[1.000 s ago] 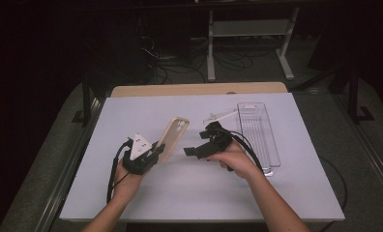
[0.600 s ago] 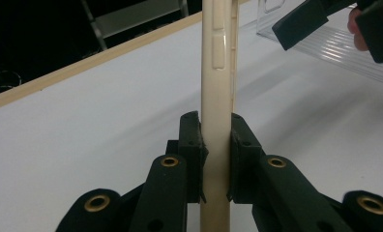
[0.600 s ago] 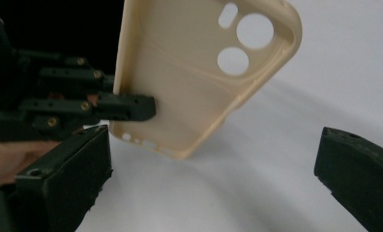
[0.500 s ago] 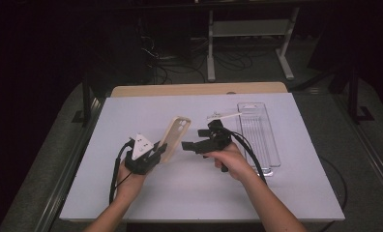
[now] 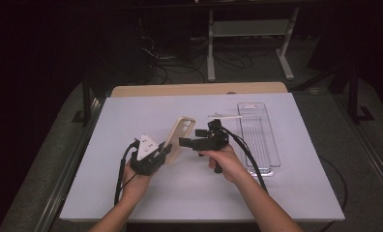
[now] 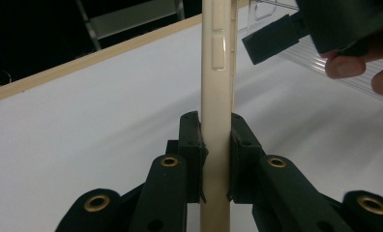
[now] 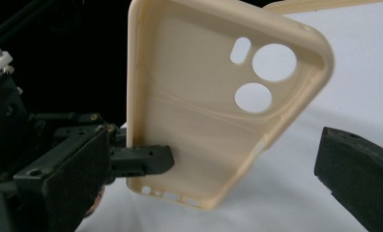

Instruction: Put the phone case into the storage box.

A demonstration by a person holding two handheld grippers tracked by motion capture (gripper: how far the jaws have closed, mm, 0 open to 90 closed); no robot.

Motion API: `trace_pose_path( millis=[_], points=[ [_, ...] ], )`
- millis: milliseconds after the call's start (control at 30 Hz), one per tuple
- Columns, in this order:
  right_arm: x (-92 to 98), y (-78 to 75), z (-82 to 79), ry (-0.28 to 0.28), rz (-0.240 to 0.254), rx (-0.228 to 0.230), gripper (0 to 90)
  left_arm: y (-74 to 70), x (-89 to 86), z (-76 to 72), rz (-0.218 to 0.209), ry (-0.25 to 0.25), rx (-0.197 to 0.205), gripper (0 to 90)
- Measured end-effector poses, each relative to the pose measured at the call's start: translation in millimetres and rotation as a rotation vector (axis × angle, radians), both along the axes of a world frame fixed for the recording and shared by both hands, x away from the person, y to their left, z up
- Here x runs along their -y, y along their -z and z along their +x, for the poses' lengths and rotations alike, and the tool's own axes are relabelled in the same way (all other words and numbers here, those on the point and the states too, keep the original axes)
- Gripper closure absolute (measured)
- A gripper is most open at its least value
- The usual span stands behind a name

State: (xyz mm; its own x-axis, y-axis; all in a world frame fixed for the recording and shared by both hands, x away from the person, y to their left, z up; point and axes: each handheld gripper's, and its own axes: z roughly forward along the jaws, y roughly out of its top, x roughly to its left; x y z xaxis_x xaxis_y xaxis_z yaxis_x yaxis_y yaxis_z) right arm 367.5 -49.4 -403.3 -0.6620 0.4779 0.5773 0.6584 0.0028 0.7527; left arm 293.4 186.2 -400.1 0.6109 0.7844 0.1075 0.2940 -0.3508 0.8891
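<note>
A cream phone case is held up off the white table, and my left gripper is shut on its lower end. In the left gripper view the two pads press on the case edge-on. My right gripper hovers just right of the case with its jaws open. In the right gripper view the hollow inside of the case, with its camera cut-outs, lies between that gripper's spread jaws without touching them. One jaw of the right gripper shows beside the case's top.
A clear plastic tray lies on the table to the right of the right hand. A thin white stick rests beside the tray's far left corner. Cables trail from both grippers toward the table's near edge.
</note>
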Motion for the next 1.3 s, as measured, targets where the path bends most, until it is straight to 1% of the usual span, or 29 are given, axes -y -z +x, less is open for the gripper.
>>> trace_pose_path(
  millis=[33, 67, 100, 133, 167, 200, 233, 267, 300, 333, 367, 433, 467, 500, 533, 567, 600, 633, 667, 733, 767, 867, 933, 1000, 1033, 1133, 1167, 1233, 1300],
  points=[
    [-0.8, 0.9, 0.1, 0.002, 0.007, -0.001, 0.0, -0.2, 0.3, 0.0, -0.006, 0.000, -0.001, 78.9],
    [-1.7, 1.7, 0.1, 0.000, 0.008, -0.004, 0.0, -0.1, 1.1, -0.3, -0.024, -0.003, -0.006, 78.9],
    [-2.9, 2.6, 0.1, 0.003, 0.012, -0.002, 0.0, -0.4, 0.9, -0.1, -0.018, -0.001, -0.007, 78.9],
    [-4.0, 3.0, -0.2, 0.002, 0.016, -0.005, 0.0, -0.5, 0.9, 0.1, -0.010, 0.003, 0.001, 78.9],
    [-4.9, 3.6, -0.4, 0.006, 0.018, -0.008, 0.0, 0.2, 2.5, -0.3, -0.024, 0.001, 0.004, 78.9],
    [-6.0, 4.5, -0.3, 0.011, 0.024, -0.006, 0.0, 0.6, 2.7, -0.4, -0.021, 0.004, 0.001, 78.9],
    [-6.9, 4.5, -0.8, 0.019, 0.035, -0.015, 0.0, 0.9, 3.2, -0.8, -0.018, 0.005, -0.002, 78.8],
    [-7.5, 4.7, -1.4, 0.023, 0.039, -0.029, 0.0, 1.3, 4.4, -1.4, -0.024, 0.002, -0.003, 78.9],
    [-7.9, 5.3, -1.4, 0.032, 0.042, -0.034, 0.0, 1.3, 4.6, -1.8, -0.021, 0.004, -0.007, 78.9],
    [-8.2, 5.6, -1.4, 0.041, 0.050, -0.039, 0.0, 1.2, 4.7, -1.6, -0.017, 0.009, 0.000, 78.9],
    [-8.3, 6.0, -1.4, 0.045, 0.058, -0.044, 0.0, 1.3, 5.3, -1.8, -0.021, 0.012, 0.003, 78.9],
    [-8.7, 7.1, -1.2, 0.057, 0.074, -0.054, 0.0, 1.5, 6.9, -3.0, -0.027, 0.012, -0.007, 78.8],
    [-8.7, 8.1, -0.9, 0.062, 0.078, -0.052, 0.0, 2.3, 8.6, -3.3, -0.041, 0.013, -0.002, 78.9],
    [-9.1, 8.7, -0.9, 0.070, 0.083, -0.055, 0.0, 2.2, 9.3, -3.7, -0.034, 0.016, -0.003, 78.9],
    [-9.3, 9.1, -1.0, 0.073, 0.087, -0.059, 0.0, 2.8, 10.6, -4.1, -0.039, 0.016, -0.004, 78.8],
    [-9.7, 9.5, -1.3, 0.073, 0.089, -0.059, 0.0, 2.8, 10.6, -4.0, -0.023, 0.022, 0.000, 78.9],
    [-10.2, 9.8, -1.4, 0.072, 0.094, -0.058, 0.0, 3.2, 12.4, -4.9, -0.034, 0.020, -0.005, 78.8],
    [-10.7, 9.7, -2.0, 0.069, 0.097, -0.064, 0.0, 3.3, 12.5, -4.8, -0.026, 0.024, -0.001, 78.8],
    [-11.2, 9.9, -2.1, 0.068, 0.099, -0.057, 0.0, 3.4, 12.7, -4.9, -0.023, 0.026, 0.001, 78.8],
    [-12.6, 10.0, -2.5, 0.070, 0.101, -0.056, 0.0, 3.7, 14.0, -5.8, -0.035, 0.024, 0.001, 78.8],
    [-13.0, 10.3, -2.6, 0.072, 0.098, -0.056, 0.0, 3.4, 14.0, -5.9, -0.033, 0.025, 0.002, 78.8],
    [-13.7, 11.3, -2.7, 0.072, 0.101, -0.068, 0.0, 3.4, 14.9, -6.3, -0.039, 0.028, 0.010, 78.8],
    [-14.9, 11.8, -2.9, 0.073, 0.107, -0.070, 0.0, 3.5, 15.7, -6.7, -0.035, 0.034, 0.014, 78.8],
    [-16.2, 12.5, -3.1, 0.076, 0.105, -0.068, 0.0, 3.8, 17.9, -8.2, -0.044, 0.031, 0.006, 78.8],
    [-16.3, 12.9, -3.0, 0.079, 0.103, -0.068, 0.0, 3.7, 18.2, -8.1, -0.035, 0.038, 0.013, 78.8],
    [-16.3, 14.0, -2.8, 0.083, 0.110, -0.082, 0.0, 4.0, 19.4, -9.2, -0.039, 0.041, 0.010, 78.8],
    [-16.4, 14.4, -2.6, 0.084, 0.109, -0.083, 0.0, 3.8, 19.2, -9.0, -0.029, 0.046, 0.016, 78.8],
    [-17.2, 15.0, -2.7, 0.086, 0.107, -0.081, 0.0, 4.1, 20.6, -9.6, -0.038, 0.047, 0.017, 78.8],
    [-18.1, 15.4, -3.0, 0.086, 0.110, -0.090, 0.0, 4.0, 20.6, -9.7, -0.030, 0.052, 0.018, 78.8]
  ],
)
